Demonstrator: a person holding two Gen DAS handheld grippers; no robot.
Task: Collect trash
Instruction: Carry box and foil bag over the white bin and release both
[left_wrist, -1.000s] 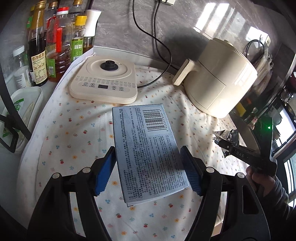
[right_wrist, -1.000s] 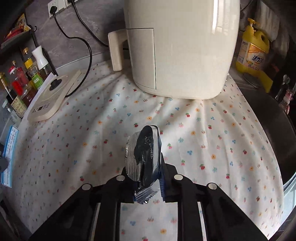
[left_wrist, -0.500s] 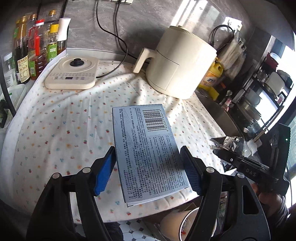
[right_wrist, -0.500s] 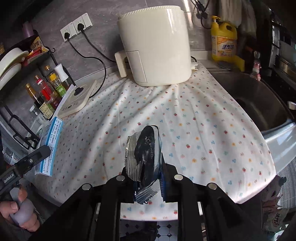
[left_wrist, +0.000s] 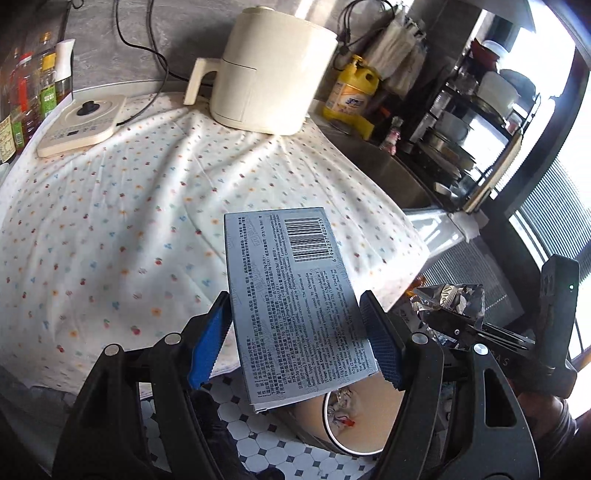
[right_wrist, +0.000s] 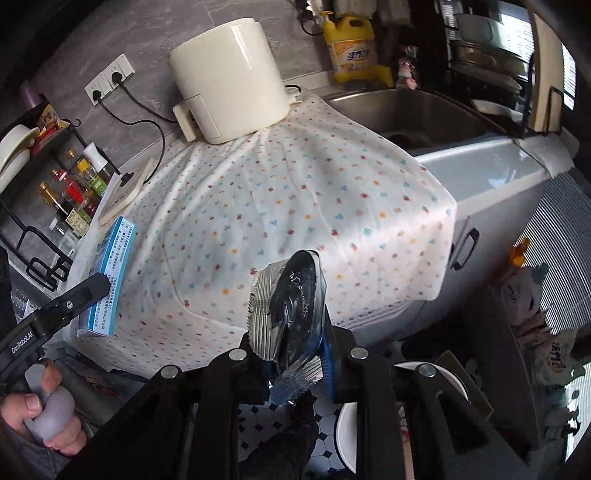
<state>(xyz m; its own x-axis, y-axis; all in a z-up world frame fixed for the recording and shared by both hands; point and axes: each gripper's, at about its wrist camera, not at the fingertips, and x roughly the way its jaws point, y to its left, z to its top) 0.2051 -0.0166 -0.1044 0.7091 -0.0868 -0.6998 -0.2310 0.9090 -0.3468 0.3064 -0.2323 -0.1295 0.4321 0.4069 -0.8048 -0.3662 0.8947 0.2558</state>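
My left gripper (left_wrist: 294, 301) is shut on a grey-blue medicine box (left_wrist: 280, 258) with a barcode, its blue pads (left_wrist: 207, 343) pressing both long sides. It hangs past the counter's front edge, above a white-rimmed trash bin (left_wrist: 327, 424) on the tiled floor; candy wrappers lie inside. My right gripper (right_wrist: 291, 347) is shut on a crumpled silver and black wrapper (right_wrist: 291, 295), also beyond the edge, with the bin's rim (right_wrist: 341, 424) below it. The left wrist view shows that wrapper (left_wrist: 450, 299) to the right of the box. The right wrist view shows the box (right_wrist: 114, 269) at far left.
A flowered cloth (left_wrist: 129, 221) covers the counter. On it stand a cream air fryer (left_wrist: 273, 70) and a flat cooker (left_wrist: 77, 125) with cords. Sauce bottles (left_wrist: 22, 96) line the left, a yellow detergent bottle (left_wrist: 351, 96) and a sink (right_wrist: 417, 118) the right.
Both grippers have pulled back from over the counter to beyond its front edge, each keeping its load. The floor and the trash bin have come into view below them.
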